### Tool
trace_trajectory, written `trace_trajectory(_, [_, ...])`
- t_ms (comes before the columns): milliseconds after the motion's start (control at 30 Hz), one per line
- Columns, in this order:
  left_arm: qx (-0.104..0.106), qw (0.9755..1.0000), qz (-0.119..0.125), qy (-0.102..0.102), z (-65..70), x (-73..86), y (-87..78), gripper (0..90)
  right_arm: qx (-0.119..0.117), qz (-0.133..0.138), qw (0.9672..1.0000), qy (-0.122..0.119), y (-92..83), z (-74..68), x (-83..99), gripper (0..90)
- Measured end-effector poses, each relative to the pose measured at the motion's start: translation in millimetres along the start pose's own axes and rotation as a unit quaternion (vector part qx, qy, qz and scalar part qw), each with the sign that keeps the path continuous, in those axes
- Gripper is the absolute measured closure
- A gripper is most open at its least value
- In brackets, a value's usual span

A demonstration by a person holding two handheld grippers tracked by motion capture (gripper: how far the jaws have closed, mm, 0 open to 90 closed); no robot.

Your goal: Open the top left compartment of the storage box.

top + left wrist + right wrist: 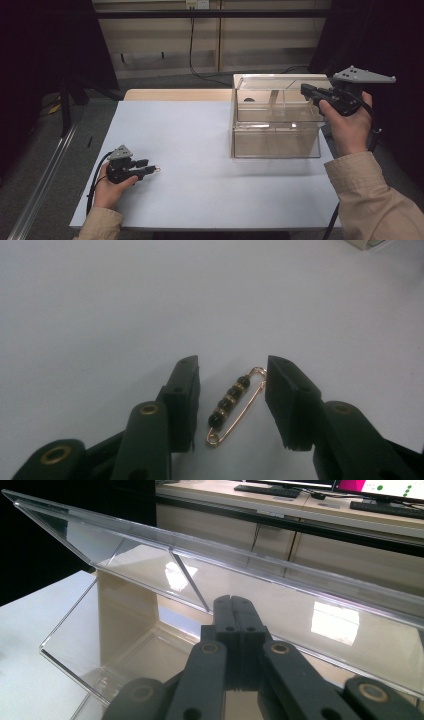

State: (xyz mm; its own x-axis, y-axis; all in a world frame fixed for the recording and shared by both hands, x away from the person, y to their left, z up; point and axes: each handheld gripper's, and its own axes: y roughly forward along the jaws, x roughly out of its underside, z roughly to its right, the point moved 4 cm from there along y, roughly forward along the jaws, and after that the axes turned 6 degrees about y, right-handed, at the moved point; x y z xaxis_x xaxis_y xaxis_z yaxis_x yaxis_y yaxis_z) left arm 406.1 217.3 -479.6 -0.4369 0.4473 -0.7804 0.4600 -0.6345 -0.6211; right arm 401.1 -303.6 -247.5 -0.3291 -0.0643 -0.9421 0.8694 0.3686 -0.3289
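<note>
Near the front left corner of the pale grey surface (200,150), the left gripper (151,169) lies low and almost level in the person's left hand (107,187), pointing toward the right edge. Its fingers (182,400) stand partly open on either side of a gold safety pin strung with black beads (234,402), which lies flat on the surface; the pads are close but not pressing it. By the back right corner, the right hand (347,125) is raised, its right gripper (306,90) at the upper edge of a clear acrylic box (275,135), fingers (235,625) fully closed with nothing visible between them.
</note>
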Motion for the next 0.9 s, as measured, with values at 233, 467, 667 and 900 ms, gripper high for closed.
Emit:
trace_trajectory(233, [0.005,0.9997,-0.017,0.014,3.0,-0.4,6.4,68.6,-0.001,0.0,1.0,0.0,-0.1,0.1,0.0,90.0])
trace_trajectory(467, [0.008,0.9997,-0.023,0.007,7.9,0.6,6.8,77.9,-0.001,-0.002,1.0,0.0,-0.6,-0.2,0.6,90.0])
trace_trajectory(667, [0.016,0.9992,-0.027,-0.025,10.6,0.3,6.2,83.7,-0.002,-0.003,1.0,-0.003,1.0,-2.5,0.4,90.0])
trace_trajectory(900, [0.039,0.9976,-0.013,-0.055,13.2,-4.2,1.6,83.8,-0.004,-0.004,1.0,-0.001,3.1,-3.6,0.4,90.0])
